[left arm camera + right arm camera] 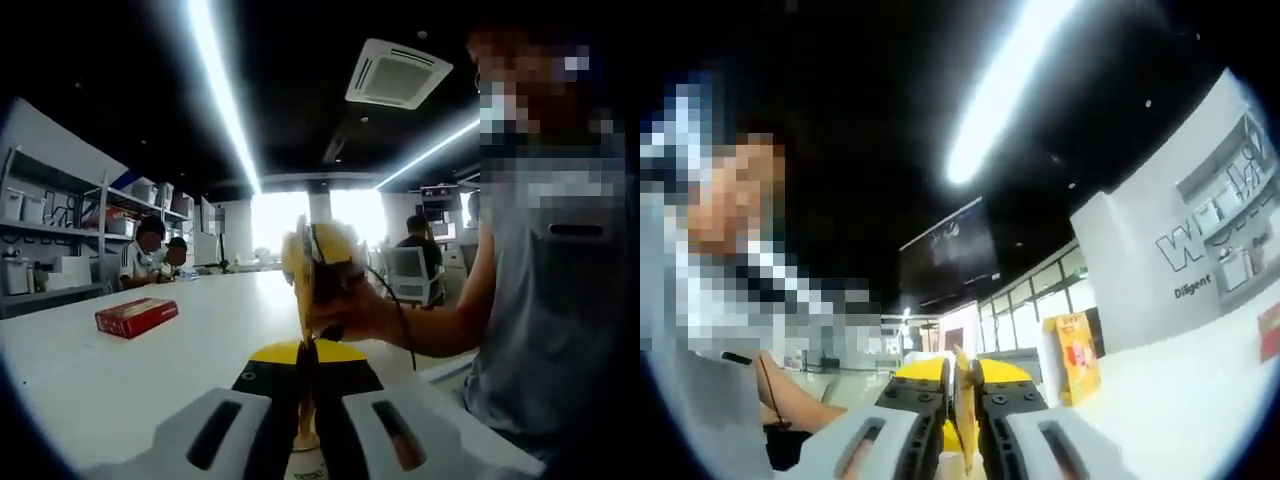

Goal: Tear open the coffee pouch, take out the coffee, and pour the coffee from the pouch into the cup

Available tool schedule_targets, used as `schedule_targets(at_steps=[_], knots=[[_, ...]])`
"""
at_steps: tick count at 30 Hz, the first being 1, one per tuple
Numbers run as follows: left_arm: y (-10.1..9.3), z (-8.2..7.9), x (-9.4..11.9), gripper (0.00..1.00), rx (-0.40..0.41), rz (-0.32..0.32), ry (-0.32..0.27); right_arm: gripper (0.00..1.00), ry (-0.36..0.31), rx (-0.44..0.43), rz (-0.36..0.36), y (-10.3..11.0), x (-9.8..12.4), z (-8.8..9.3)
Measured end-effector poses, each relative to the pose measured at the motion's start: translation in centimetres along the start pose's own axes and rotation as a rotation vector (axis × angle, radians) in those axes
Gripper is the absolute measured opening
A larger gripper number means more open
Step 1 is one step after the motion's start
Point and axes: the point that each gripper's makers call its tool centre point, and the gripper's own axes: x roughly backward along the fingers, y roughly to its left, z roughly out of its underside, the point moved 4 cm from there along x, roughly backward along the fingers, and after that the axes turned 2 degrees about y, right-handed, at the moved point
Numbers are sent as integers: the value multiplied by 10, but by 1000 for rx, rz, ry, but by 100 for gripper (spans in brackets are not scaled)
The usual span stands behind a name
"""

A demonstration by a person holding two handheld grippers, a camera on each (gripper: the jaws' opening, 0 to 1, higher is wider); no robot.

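Left tool (305, 400) raised, jaws closed together on a thin edge. Right tool (962, 400) likewise pinched tight, facing the left one. Bare hand (350, 310) gripping right tool, forearm extended.

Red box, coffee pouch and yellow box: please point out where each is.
red box (136, 317): left gripper view, top face, lying on the table.
coffee pouch (963, 400): right gripper view, its edge between the jaws.
yellow box (1076, 357): right gripper view, front face, upright.
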Motion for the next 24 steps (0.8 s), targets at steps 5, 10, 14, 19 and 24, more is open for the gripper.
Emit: schedule_targets(at_steps=[5,10,14,19,24], knots=[[1,2,0,6,8,6,7,8,-6,-3,12,-2,1,2],[2,2,0,7,13,6,-4,7,15,23,33,-2,0,0],[3,1,1,8,20,-2,-5,6,25,50,38,-1,-3,-1],[3,1,1,7,22,-5,-5,7,37,48,34,-2,-4,-1],[2,-1,1,5,-5,-8,-8,11,3,11,-1,-1,-1,1]])
